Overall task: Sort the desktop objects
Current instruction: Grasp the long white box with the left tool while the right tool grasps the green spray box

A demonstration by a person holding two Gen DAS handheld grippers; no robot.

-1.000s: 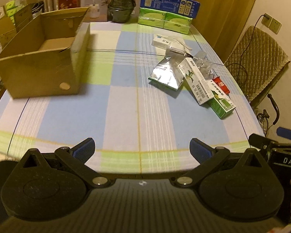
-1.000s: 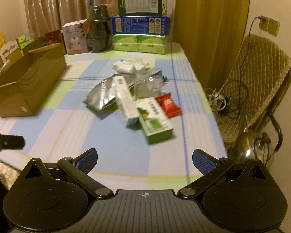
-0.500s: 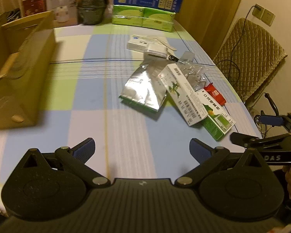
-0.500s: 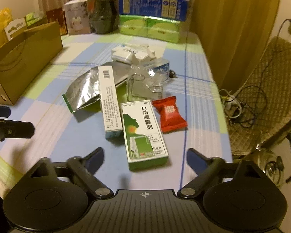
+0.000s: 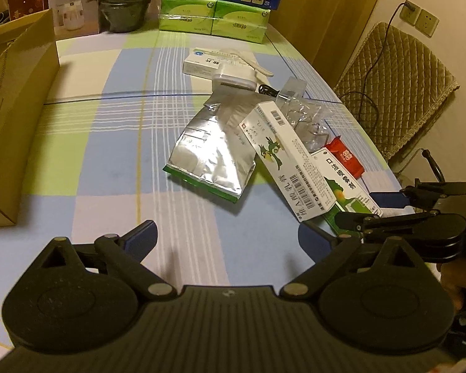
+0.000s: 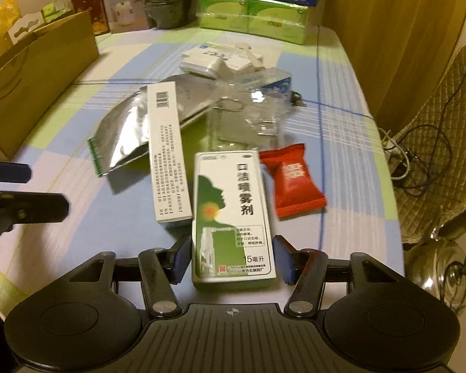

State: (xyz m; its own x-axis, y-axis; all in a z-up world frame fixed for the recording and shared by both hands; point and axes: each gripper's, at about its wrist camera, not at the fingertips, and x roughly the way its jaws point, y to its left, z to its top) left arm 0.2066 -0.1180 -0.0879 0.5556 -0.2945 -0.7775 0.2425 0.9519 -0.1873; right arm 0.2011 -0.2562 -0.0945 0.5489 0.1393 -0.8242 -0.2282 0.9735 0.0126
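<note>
A pile lies on the checked tablecloth: a silver foil pouch [image 5: 211, 152] [image 6: 124, 136], a long white box [image 5: 282, 161] [image 6: 167, 152], a green-and-white spray box [image 5: 341, 183] [image 6: 233, 211], a red candy packet [image 5: 344, 155] [image 6: 292, 180] and a clear plastic bag [image 5: 304, 115]. My right gripper [image 6: 233, 255] straddles the near end of the spray box. Its jaws are closing, with a thin gap still showing on each side. My left gripper [image 5: 226, 237] hovers over bare cloth near the pouch, its jaws wide, closing slightly, with nothing between them.
An open cardboard box [image 5: 12, 93] [image 6: 40, 77] stands at the left. A white charger [image 5: 233, 77] and a small white box [image 5: 202, 62] lie behind the pile. Green packs [image 5: 214, 21], a dark jar [image 5: 124, 9] and cartons line the far end. A quilted chair [image 5: 394, 93] stands right of the table.
Both grippers have moved forward and down toward the pile. The right jaws have narrowed from wide open to either side of the spray box. The left jaws have narrowed only slightly.
</note>
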